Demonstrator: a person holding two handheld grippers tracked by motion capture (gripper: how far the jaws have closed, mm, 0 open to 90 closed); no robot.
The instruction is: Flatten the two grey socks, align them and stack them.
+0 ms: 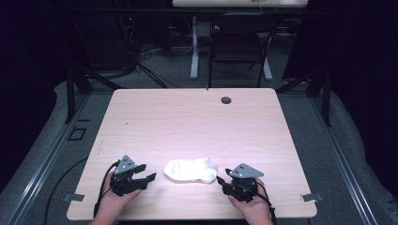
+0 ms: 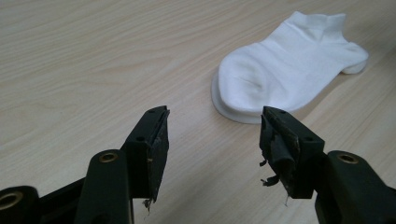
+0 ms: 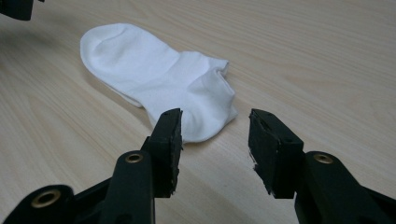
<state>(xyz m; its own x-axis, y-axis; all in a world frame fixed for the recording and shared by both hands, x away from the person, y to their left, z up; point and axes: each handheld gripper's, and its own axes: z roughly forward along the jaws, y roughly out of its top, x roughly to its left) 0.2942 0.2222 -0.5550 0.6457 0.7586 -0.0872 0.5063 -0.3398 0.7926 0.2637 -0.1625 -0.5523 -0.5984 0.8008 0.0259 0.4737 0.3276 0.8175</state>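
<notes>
A pair of white ankle socks (image 1: 190,169) lies stacked flat near the table's front edge, toe to the left, cuff to the right. My left gripper (image 1: 149,179) sits just left of the toe end, open and empty; in the left gripper view the socks (image 2: 285,70) lie ahead and to the right of the jaws, apart from them. My right gripper (image 1: 220,180) rests just right of the cuff end, open and empty. In the right gripper view the socks (image 3: 159,74) reach down to the left fingertip (image 3: 169,135).
The light wooden table (image 1: 187,122) has a round cable hole (image 1: 226,100) near its far edge. A black chair (image 1: 237,44) and a white desk leg (image 1: 194,51) stand beyond the table. Cables trail from both grippers over the front edge.
</notes>
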